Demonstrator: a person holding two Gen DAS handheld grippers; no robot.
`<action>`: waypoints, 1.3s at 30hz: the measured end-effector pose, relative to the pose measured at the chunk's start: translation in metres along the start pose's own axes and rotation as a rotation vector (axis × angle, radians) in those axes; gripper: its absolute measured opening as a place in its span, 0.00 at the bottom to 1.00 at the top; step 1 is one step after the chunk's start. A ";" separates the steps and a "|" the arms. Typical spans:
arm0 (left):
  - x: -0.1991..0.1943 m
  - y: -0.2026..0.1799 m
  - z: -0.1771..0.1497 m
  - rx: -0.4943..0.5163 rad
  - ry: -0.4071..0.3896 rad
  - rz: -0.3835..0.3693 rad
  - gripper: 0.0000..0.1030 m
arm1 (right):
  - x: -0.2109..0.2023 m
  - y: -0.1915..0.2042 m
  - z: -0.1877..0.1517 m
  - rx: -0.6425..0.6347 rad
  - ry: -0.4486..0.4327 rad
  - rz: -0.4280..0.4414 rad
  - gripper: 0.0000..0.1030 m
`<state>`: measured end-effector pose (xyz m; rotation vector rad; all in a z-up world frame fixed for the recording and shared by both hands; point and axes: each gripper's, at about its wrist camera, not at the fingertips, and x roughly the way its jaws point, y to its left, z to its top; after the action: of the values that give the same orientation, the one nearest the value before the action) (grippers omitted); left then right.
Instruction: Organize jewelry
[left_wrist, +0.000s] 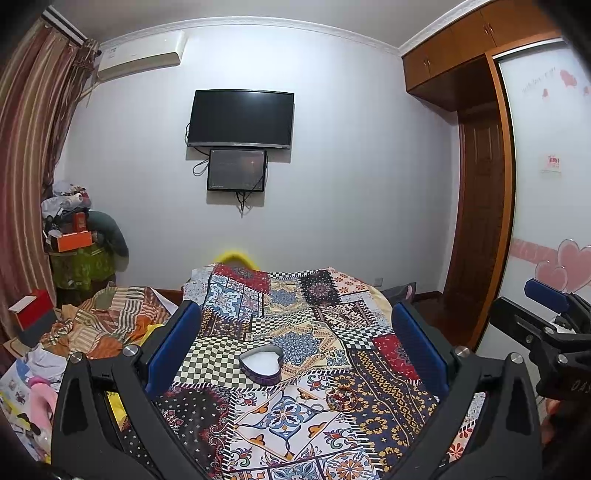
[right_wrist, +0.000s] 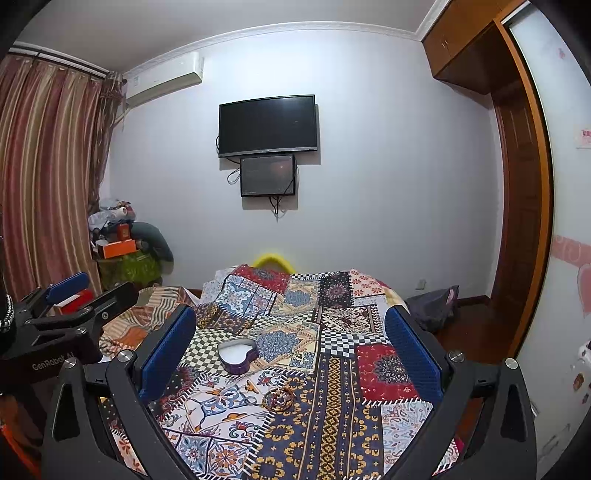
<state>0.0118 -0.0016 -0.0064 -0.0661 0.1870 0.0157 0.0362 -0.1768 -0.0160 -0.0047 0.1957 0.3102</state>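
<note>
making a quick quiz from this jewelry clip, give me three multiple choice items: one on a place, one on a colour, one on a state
1. Where does the heart-shaped box lie?
A. on the patchwork cloth
B. on the floor
C. on a shelf by the television

2. What colour are the pads on the left gripper?
A. red
B. blue
C. green

3. How do the jaws of the right gripper stand?
A. shut on the box
B. shut on a bracelet
C. wide open, holding nothing

Answers:
1. A, the box rests on the patchwork cloth, farther from the grippers than the small heap of jewelry.
2. B, both pads show blue in the left wrist view.
3. C, the two fingers stand far apart with only cloth between them.
</note>
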 end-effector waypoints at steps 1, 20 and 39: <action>0.000 0.000 0.000 0.001 0.000 0.001 1.00 | 0.000 0.000 0.000 0.001 0.000 0.000 0.99; 0.005 0.002 -0.001 -0.017 0.020 0.004 1.00 | -0.002 0.001 0.002 -0.004 -0.001 -0.008 0.99; 0.005 0.002 -0.003 -0.021 0.026 -0.002 1.00 | -0.001 0.001 0.002 0.000 0.008 -0.011 0.99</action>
<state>0.0158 -0.0002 -0.0099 -0.0871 0.2123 0.0149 0.0349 -0.1764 -0.0139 -0.0074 0.2031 0.2996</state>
